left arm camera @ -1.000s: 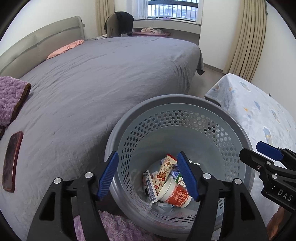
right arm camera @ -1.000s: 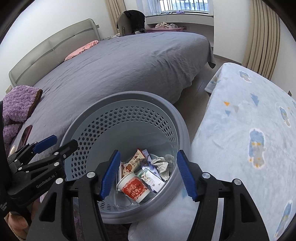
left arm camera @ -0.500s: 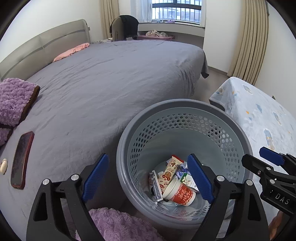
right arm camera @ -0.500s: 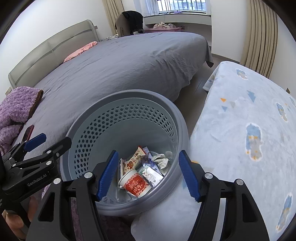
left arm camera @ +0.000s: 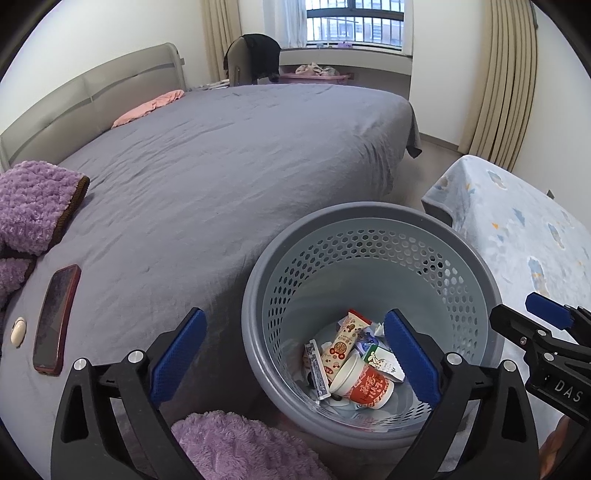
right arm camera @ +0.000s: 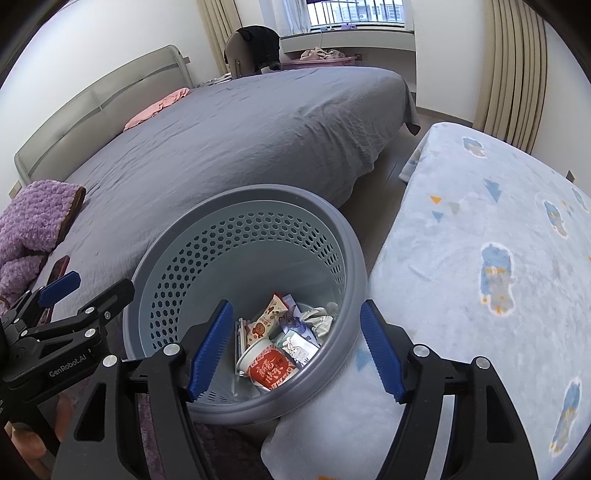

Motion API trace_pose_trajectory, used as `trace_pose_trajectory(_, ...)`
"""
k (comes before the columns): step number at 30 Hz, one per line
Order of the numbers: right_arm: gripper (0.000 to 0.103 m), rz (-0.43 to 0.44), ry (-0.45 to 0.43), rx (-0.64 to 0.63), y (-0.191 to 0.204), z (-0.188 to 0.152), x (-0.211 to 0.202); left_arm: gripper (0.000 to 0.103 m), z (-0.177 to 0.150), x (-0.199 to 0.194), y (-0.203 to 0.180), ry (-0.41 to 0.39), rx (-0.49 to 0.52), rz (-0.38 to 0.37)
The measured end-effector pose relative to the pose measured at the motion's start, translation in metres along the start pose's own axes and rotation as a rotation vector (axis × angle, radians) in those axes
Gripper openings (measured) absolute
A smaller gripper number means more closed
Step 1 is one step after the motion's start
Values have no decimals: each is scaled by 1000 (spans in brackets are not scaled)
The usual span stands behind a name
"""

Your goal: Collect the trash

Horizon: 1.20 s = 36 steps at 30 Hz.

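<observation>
Both grippers have pulled back: the left gripper (left arm camera: 293,360) and right gripper (right arm camera: 295,356) hang spread and empty over the grey perforated plastic basket (left arm camera: 373,221), trash including a red-and-white paper cup (left arm camera: 364,380) at its bottom; beyond lies the grey-sheeted bed (left arm camera: 229,162).

In front of me a wide bed (left arm camera: 229,177) under a grey sheet fills the middle of the frame, its grey headboard (left arm camera: 92,99) at upper left against a white wall (left arm camera: 74,40). Top centre, daylight comes through a barred window (left arm camera: 354,22). Beige curtains (left arm camera: 506,81) hang at upper right. A pale blue patterned blanket (right arm camera: 498,258) covers the right side, bare floor (right arm camera: 384,173) beside it.
</observation>
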State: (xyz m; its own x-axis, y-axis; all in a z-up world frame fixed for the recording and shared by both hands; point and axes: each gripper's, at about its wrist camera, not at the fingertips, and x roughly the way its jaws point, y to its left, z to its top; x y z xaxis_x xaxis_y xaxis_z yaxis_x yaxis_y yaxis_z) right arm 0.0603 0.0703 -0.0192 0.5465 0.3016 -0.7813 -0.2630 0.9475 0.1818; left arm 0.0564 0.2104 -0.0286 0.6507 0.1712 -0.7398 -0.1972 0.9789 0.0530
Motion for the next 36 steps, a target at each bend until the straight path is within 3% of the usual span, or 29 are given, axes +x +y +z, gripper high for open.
trace_pose_trajectory(36, 68, -16, -36, -19, 3, 2, -16, 97, 7, -10, 4, -15, -11, 37)
